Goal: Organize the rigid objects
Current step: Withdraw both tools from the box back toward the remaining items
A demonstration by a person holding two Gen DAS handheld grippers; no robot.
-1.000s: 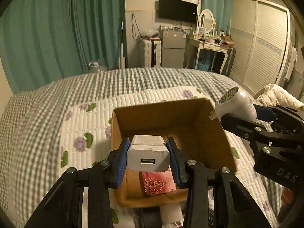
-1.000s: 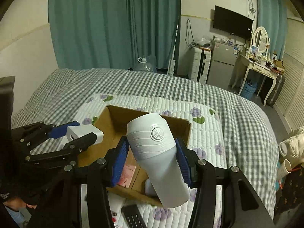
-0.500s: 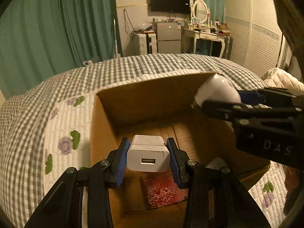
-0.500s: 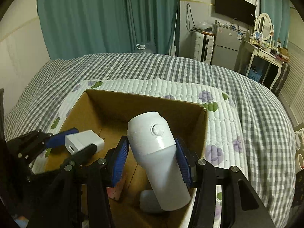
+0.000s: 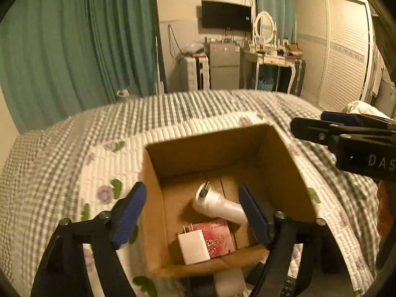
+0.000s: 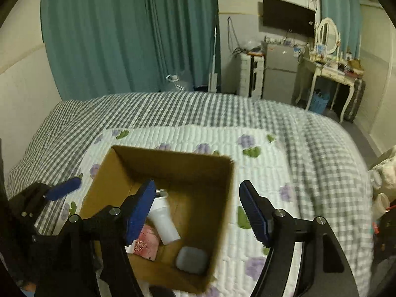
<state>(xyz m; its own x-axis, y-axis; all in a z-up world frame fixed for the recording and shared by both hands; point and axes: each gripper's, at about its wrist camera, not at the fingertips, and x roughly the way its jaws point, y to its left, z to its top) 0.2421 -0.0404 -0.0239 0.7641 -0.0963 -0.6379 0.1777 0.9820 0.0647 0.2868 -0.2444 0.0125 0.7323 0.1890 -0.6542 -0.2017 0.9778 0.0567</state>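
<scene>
Nearest, the left gripper (image 5: 191, 212) is seen with its blue pads spread wide apart and nothing held between them, poised above the near edge of the cardboard box (image 5: 284, 173). Likewise, the right gripper (image 6: 196, 210) is held with its jaws wide apart and empty, over the right side of the same box.

Inside the box, a white charger (image 5: 193, 247) is seen lying at the near wall, its prongs pointing away, partly on top of a pink card (image 5: 217, 237). Just beyond these, a white cylindrical device (image 5: 217, 205) is laid on its side across the box floor. In the right wrist view, a small grey rounded case (image 6: 191, 259) is found in the near right corner of the box.

The box is set on a white quilted mat with purple flowers (image 6: 247, 143), which is spread over a grey checked bedspread (image 6: 173, 109). Farther off, teal curtains (image 5: 74, 49), a wall-mounted television (image 5: 226, 16) and a dressing table with an oval mirror (image 5: 264, 28) are visible.
</scene>
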